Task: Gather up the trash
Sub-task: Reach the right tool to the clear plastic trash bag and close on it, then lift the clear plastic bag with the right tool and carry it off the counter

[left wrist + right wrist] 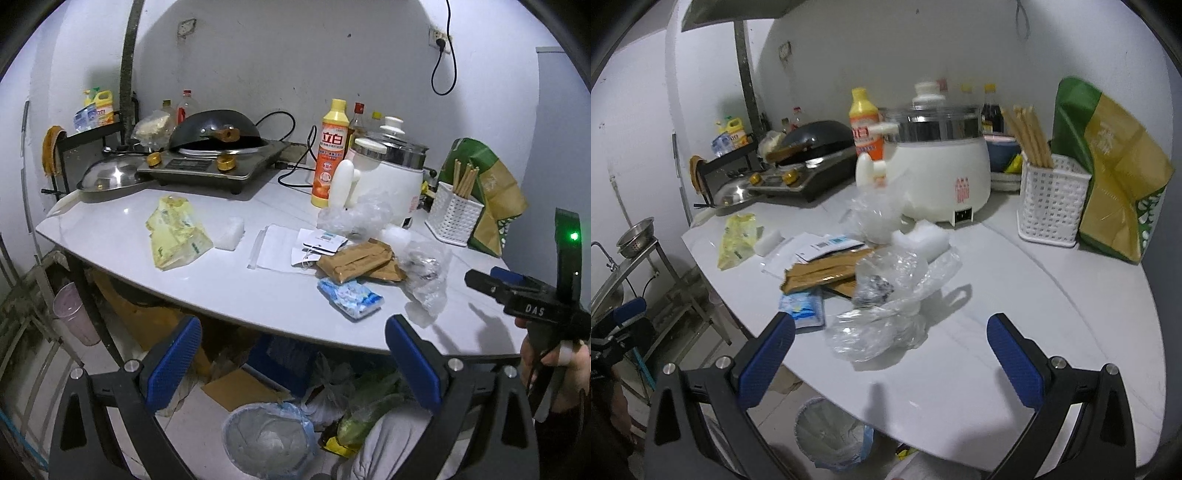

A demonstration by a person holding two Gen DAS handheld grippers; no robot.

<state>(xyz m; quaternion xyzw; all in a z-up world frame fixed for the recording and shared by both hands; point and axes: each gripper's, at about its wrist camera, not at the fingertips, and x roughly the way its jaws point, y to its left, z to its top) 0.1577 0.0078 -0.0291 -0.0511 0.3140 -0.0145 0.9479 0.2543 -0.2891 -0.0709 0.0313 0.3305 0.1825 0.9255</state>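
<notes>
Two grippers hang spread and empty off the near edge of the white table (110,236): the left gripper (293,360) past that edge, the right gripper (891,352) over it just short of the crumpled clear plastic bag (886,317). Behind the bag lie brown packets (827,273), a blue packet (805,308) and a yellow wrapper (175,230). Only the right view shows a sink stand (639,251) left of the table. The lined bin (269,439) stands on the floor under the table edge. Bare tabletop stretches right of the bag.
</notes>
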